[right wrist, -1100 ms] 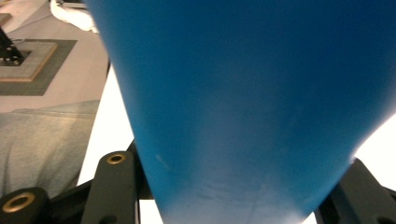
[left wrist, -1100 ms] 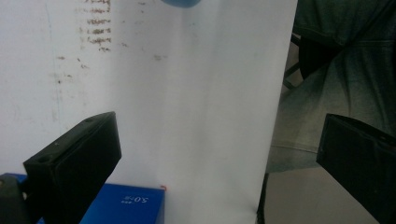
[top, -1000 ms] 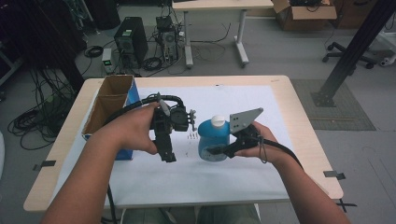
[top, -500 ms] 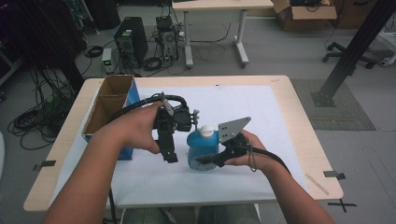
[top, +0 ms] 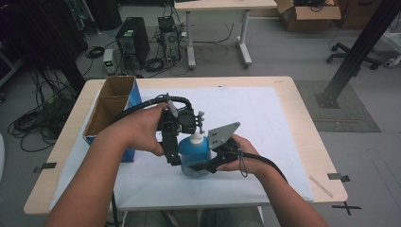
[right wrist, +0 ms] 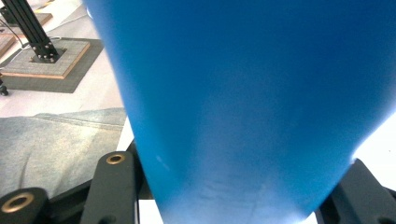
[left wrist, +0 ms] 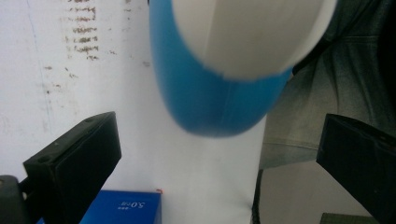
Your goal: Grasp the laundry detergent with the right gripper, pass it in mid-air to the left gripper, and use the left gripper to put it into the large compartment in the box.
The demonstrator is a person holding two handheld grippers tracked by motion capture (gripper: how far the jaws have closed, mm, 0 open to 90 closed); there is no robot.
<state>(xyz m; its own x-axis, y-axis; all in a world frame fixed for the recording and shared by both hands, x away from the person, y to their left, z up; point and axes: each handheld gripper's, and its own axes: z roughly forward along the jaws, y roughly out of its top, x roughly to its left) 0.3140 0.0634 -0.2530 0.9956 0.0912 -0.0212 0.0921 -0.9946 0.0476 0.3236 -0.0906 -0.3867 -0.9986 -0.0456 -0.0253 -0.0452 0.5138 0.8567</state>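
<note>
A blue bottle (top: pixel 194 152) with a white cap (top: pixel 195 137) is held upright over the white sheet near the table's front. My right gripper (top: pixel 197 166) comes in from the right and is shut on the bottle's lower body; in the right gripper view the blue bottle wall (right wrist: pixel 243 93) stands between the two black jaws. My left gripper (top: pixel 176 157) hangs at the bottle's left side, pointing down. In the left gripper view its jaws stand wide open, with the white cap (left wrist: pixel 247 32) and blue bottle shoulder (left wrist: pixel 210 102) close ahead between them, untouched.
An open cardboard box (top: pixel 111 106) with a blue side stands at the table's left edge; its blue face (left wrist: pixel 126 207) shows in the left gripper view. A white sheet (top: pixel 269 118) covers most of the table. Cables trail from both grippers.
My right gripper has carried the bottle leftward and slightly nearer, up against the left gripper. The left gripper has stayed almost still, open.
</note>
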